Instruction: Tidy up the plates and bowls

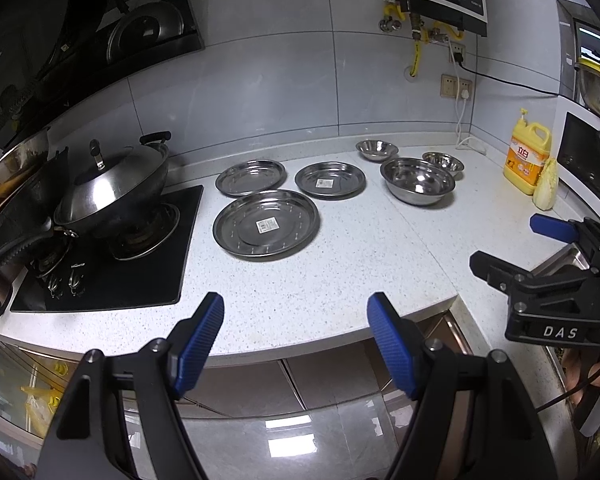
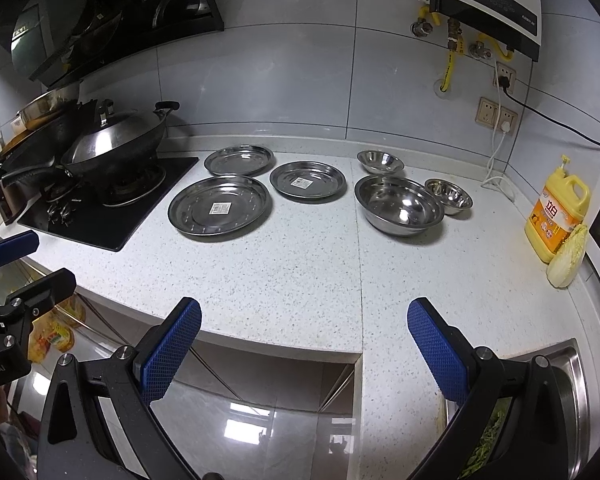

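Three steel plates lie on the white counter: a large plate [image 1: 266, 222] [image 2: 220, 210] in front, a smaller plate [image 1: 251, 177] [image 2: 239, 160] behind it, and a plate with a label [image 1: 330, 180] [image 2: 308, 181] to the right. Three steel bowls stand further right: a large bowl [image 1: 418, 180] [image 2: 399, 205], a bowl at the back [image 1: 377, 149] [image 2: 380, 161] and a small bowl [image 1: 443, 162] [image 2: 449, 196]. My left gripper [image 1: 296, 312] is open and empty over the counter's front edge. My right gripper [image 2: 304, 316] is open and empty, also at the front edge.
A black gas hob [image 1: 112, 256] with a lidded wok [image 1: 116, 188] stands left of the plates. A yellow detergent bottle [image 1: 526, 156] and a cabbage [image 1: 546, 186] stand at the right. A sink [image 2: 572, 384] is at the near right. The right gripper [image 1: 540, 256] shows in the left wrist view.
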